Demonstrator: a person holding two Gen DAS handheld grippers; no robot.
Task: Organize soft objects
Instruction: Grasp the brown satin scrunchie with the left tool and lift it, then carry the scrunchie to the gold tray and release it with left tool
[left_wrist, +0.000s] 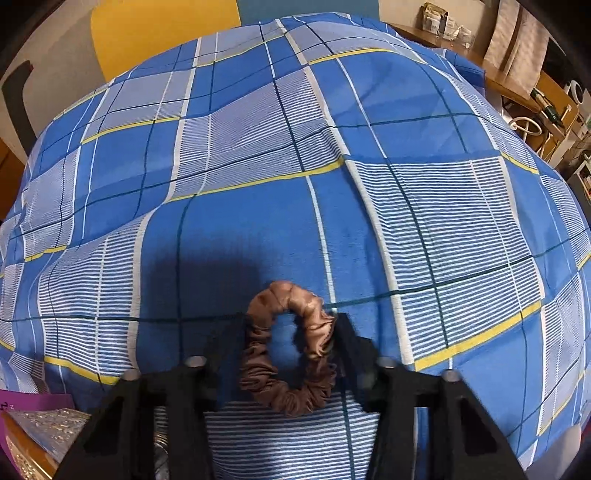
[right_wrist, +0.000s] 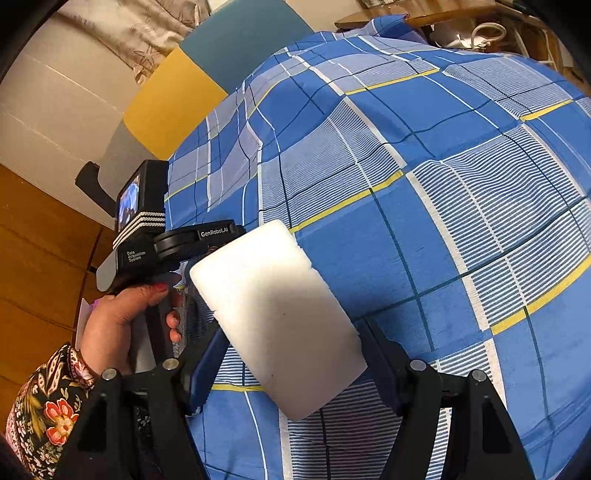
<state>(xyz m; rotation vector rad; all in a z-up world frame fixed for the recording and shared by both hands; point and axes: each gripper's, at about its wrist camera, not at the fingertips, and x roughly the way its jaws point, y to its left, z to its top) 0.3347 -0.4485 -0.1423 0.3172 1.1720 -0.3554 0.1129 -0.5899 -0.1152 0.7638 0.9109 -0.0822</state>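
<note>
Brown satin, gathered into a scrunchie (left_wrist: 290, 349), sat pinched between the black fingers of the left gripper (left_wrist: 290, 332) above the blue plaid bedsheet (left_wrist: 369, 229). That hold looked risky: the fabric was slippery, and the jaws pressed on the ring's outer sides, so the loop could fold, roll or slide out if the grip eased or the tool swung quickly. Whether the scrunchie rested on the sheet or hung just clear of it could not be told, though a dark shadow lay on the cloth just beyond it. The jaws stood partly closed, about as wide as the scrunchie itself, touching it on both sides.

In the right wrist view, the right gripper (right_wrist: 295, 350) clasped a white foam block (right_wrist: 275, 314) near its lower end, with most of the block reaching out past the fingertips and tilted to the left. Held so low, the long block could pivot or wriggle free, and too hard a squeeze would dent the foam. Those jaws were open roughly to the block's width. At the left of that view the person's hand (right_wrist: 122, 314) held the handle of the left gripper, close beside the foam, so the two tools could knock together.
</note>
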